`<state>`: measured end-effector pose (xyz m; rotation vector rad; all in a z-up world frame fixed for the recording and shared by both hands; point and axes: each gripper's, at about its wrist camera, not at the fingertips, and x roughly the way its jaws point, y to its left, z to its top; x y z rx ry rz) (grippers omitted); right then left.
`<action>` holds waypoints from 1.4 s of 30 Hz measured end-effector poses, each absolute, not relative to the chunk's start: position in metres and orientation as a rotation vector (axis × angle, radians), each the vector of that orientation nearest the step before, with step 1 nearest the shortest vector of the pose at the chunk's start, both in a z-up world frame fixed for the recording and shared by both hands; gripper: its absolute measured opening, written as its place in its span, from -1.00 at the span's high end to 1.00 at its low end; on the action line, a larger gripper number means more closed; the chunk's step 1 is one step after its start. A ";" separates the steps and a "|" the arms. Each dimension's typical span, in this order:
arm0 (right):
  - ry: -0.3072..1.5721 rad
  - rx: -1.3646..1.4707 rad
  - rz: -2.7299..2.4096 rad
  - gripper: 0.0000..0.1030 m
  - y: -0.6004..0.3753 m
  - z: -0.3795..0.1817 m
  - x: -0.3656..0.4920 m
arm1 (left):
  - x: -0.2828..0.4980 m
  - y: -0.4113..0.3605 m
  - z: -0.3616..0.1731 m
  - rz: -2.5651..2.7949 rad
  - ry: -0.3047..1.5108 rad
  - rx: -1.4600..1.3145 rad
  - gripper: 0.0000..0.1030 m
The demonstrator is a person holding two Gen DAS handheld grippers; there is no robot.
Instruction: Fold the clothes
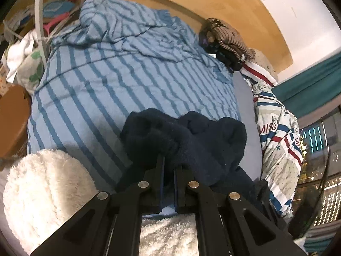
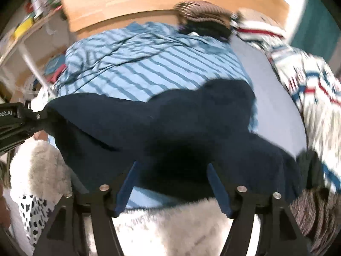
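A dark navy garment [image 1: 191,136] lies bunched on the bed. My left gripper [image 1: 171,161] is shut on a fold of it, and the cloth swells up over the fingertips. In the right wrist view the navy garment [image 2: 162,123] is stretched across the frame, and its left corner is held by the left gripper [image 2: 40,115]. My right gripper [image 2: 172,163] stands open, blue pads [image 2: 127,183] wide apart. The garment's near edge lies over the fingertips, which hold nothing.
A blue striped duvet [image 1: 102,79] covers the bed, with a wooden headboard [image 1: 213,2] behind. A white fluffy blanket [image 1: 42,187] lies near me. A star-and-stripe quilt [image 1: 279,140] and a brown knitted item [image 1: 230,36] sit on the right. Clutter [image 1: 27,49] stands left of the bed.
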<state>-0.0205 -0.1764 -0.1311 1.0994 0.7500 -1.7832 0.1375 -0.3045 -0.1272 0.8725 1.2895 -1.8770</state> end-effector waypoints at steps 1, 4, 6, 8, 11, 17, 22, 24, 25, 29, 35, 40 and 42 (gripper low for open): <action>0.789 1.081 -1.765 -0.39 -0.187 -0.135 -0.017 | 0.139 -0.306 -0.129 -1.872 1.305 0.873 0.90; 0.915 1.063 -1.676 -0.43 -0.220 -0.156 -0.006 | 0.143 -0.312 -0.135 -1.861 1.357 0.872 0.90; 0.992 1.031 -1.638 -0.31 -0.238 -0.170 -0.001 | 0.146 -0.314 -0.138 -1.859 1.394 0.867 0.90; 1.033 0.980 -1.654 0.74 -0.250 -0.175 -0.001 | 0.147 -0.315 -0.138 -1.869 1.406 0.858 0.90; 0.901 0.965 -1.737 0.89 -0.253 -0.153 -0.019 | 0.146 -0.317 -0.139 -1.896 1.418 0.845 0.90; 0.869 0.869 -1.873 0.89 -0.252 -0.106 -0.044 | 0.135 -0.312 -0.142 -1.939 1.530 0.806 0.89; 0.848 0.826 -2.001 0.90 -0.238 -0.081 -0.065 | 0.135 -0.308 -0.143 -1.882 1.570 0.792 -0.13; 0.818 0.840 -2.058 0.90 -0.226 -0.076 -0.080 | 0.141 -0.310 -0.143 -1.860 1.577 0.766 -0.16; 0.790 0.854 -2.094 0.91 -0.216 -0.072 -0.091 | 0.144 -0.312 -0.143 -1.843 1.581 0.756 -0.16; 0.644 0.902 -2.284 0.91 -0.162 -0.054 -0.133 | 0.157 -0.315 -0.146 -1.745 1.610 0.714 -0.16; 0.329 1.109 -2.562 0.91 -0.024 -0.052 -0.179 | 0.145 -0.303 -0.161 -1.642 1.677 0.738 -0.16; 0.109 1.498 -2.587 0.91 0.087 -0.111 -0.196 | 0.097 -0.277 -0.172 -1.710 1.687 0.892 -0.16; 0.069 1.645 -2.534 0.91 0.108 -0.143 -0.195 | 0.080 -0.266 -0.174 -1.752 1.688 0.947 -0.16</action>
